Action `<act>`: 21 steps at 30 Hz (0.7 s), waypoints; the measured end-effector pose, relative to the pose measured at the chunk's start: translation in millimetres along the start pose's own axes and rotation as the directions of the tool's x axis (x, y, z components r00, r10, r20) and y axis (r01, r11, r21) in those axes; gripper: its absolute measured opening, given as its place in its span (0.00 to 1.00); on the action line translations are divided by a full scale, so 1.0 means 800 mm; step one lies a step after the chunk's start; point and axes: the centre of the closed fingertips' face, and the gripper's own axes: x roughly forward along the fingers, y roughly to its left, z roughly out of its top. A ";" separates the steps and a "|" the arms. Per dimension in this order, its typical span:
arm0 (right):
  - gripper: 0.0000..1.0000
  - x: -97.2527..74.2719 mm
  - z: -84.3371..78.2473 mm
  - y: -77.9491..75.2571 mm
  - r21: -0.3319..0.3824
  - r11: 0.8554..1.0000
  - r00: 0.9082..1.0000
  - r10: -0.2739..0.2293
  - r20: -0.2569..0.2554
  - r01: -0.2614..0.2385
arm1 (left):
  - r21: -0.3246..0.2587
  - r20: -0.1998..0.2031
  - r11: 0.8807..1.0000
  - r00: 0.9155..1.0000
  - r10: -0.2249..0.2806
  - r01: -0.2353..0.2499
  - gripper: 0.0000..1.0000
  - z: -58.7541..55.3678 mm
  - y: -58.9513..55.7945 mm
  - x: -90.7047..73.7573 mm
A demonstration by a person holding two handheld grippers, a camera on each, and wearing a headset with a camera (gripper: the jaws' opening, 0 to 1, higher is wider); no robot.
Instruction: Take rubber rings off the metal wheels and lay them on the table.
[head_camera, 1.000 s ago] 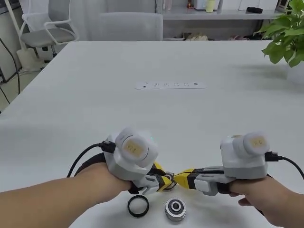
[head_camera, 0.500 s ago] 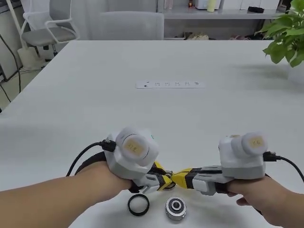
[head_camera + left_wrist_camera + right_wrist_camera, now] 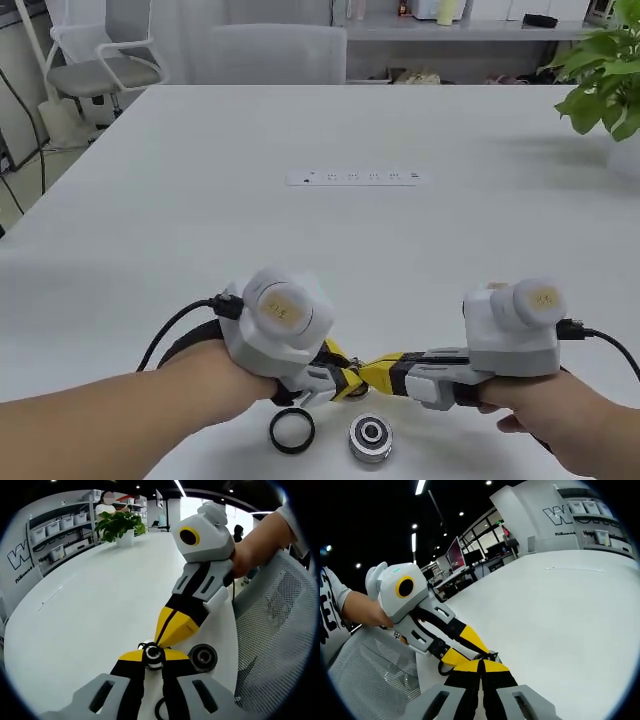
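Note:
A small metal wheel (image 3: 151, 654) is held just above the table, with my left gripper (image 3: 150, 656) shut on it. My right gripper (image 3: 480, 664) meets it tip to tip, jaws closed on the rubber ring at the wheel's edge (image 3: 491, 656). In the head view the left gripper (image 3: 338, 382) and right gripper (image 3: 378, 376) touch over the near table edge. A loose black rubber ring (image 3: 291, 430) lies flat in front of them. Beside it stands a bare metal wheel (image 3: 371, 440), which is also seen from the left gripper (image 3: 202, 656).
The white table (image 3: 330, 250) stretches far ahead with a white power strip (image 3: 358, 179) at its middle. A potted plant (image 3: 600, 80) stands at the far right. Chairs stand beyond the far edge, and a mesh chair back (image 3: 280, 630) is close behind the grippers.

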 end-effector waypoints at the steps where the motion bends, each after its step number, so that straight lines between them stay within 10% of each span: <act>1: 0.00 0.000 0.001 0.000 -0.001 1.000 1.000 0.001 -0.001 -0.001 | 0.000 0.000 1.000 1.000 0.000 0.000 0.07 0.000 0.000 0.000; 21: 0.00 -0.002 0.000 -0.011 -0.027 0.999 0.999 -0.035 -0.002 0.035 | -0.004 0.015 1.000 1.000 -0.003 0.003 0.08 0.001 0.000 0.000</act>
